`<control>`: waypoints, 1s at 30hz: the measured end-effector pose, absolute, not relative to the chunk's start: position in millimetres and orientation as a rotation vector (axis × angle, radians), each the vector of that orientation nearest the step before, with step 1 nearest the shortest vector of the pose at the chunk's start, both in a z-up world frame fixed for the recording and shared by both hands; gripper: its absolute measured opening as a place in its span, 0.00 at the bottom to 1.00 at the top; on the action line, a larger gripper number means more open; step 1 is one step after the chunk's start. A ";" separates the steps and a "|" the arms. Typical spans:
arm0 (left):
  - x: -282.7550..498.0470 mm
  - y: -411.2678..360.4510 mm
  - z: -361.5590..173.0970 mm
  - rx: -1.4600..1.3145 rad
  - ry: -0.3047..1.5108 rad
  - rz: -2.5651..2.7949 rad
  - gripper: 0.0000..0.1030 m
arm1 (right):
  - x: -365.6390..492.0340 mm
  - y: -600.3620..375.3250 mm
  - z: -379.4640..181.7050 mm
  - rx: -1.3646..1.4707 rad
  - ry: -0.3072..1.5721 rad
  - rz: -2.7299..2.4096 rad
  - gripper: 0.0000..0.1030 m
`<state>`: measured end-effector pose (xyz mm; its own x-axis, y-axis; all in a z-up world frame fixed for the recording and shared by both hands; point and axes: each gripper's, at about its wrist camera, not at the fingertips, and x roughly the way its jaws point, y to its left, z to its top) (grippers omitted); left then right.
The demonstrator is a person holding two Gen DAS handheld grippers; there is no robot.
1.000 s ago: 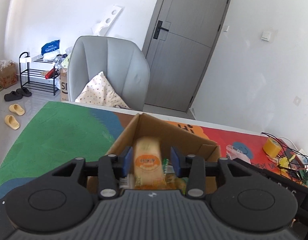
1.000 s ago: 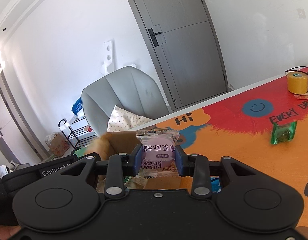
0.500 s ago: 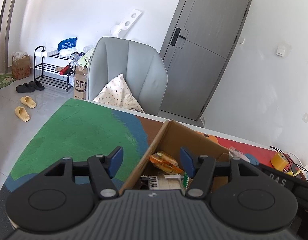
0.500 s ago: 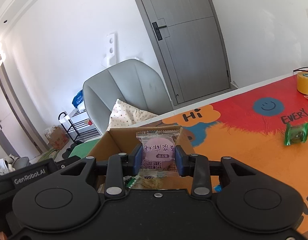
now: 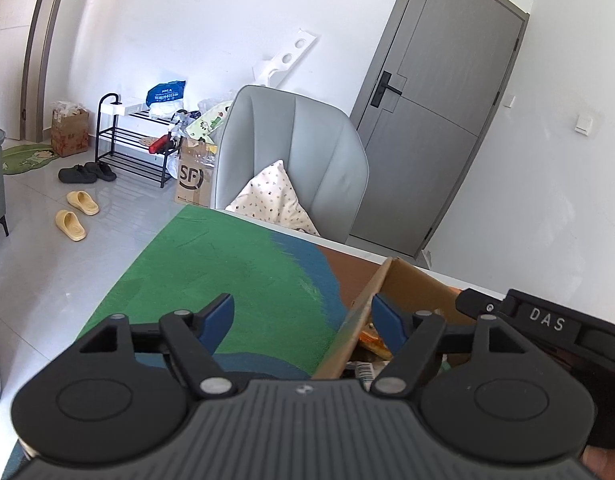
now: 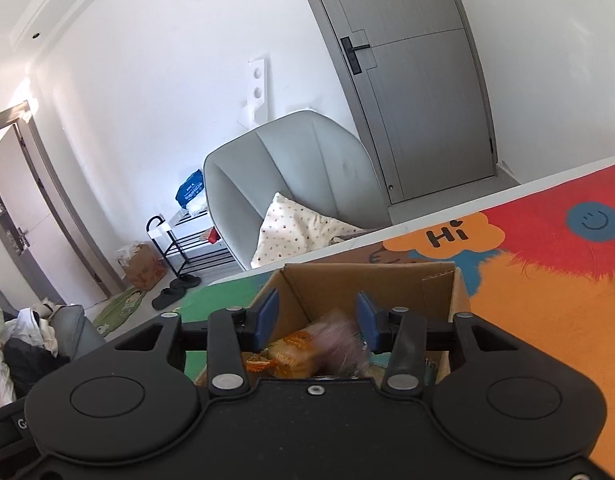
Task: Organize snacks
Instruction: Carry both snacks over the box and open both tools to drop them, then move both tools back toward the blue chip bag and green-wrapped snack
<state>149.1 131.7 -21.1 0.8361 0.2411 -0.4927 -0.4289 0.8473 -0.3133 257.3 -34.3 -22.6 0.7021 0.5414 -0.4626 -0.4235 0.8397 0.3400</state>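
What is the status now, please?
Both grippers open, left, right, jaws just opened. Pink snack dropping into box. Nothing blocking.

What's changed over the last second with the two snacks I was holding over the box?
Both let go. Left gripper jaws have just been opening, now empty, shifted left off the cardboard box. Right gripper jaws have just been opening; the pink packet drops, blurred, into the box. Box itself unmoved.

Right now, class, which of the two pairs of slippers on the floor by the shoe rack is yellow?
The yellow pair lies out on the open tiles, nearer the camera; the black pair sits right beside the shoe rack.
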 end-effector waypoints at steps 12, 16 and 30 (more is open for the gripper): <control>147.7 102.3 -14.3 -0.389 0.453 0.335 0.85 | 238.6 -85.3 -22.9 0.252 0.573 0.457 0.58; 146.0 84.7 -11.1 -0.370 0.450 0.322 0.89 | 232.7 -108.1 -23.4 0.264 0.571 0.423 0.63; 142.1 16.9 -3.4 -0.309 0.457 0.246 0.95 | 211.6 -189.0 -18.1 0.290 0.528 0.309 0.86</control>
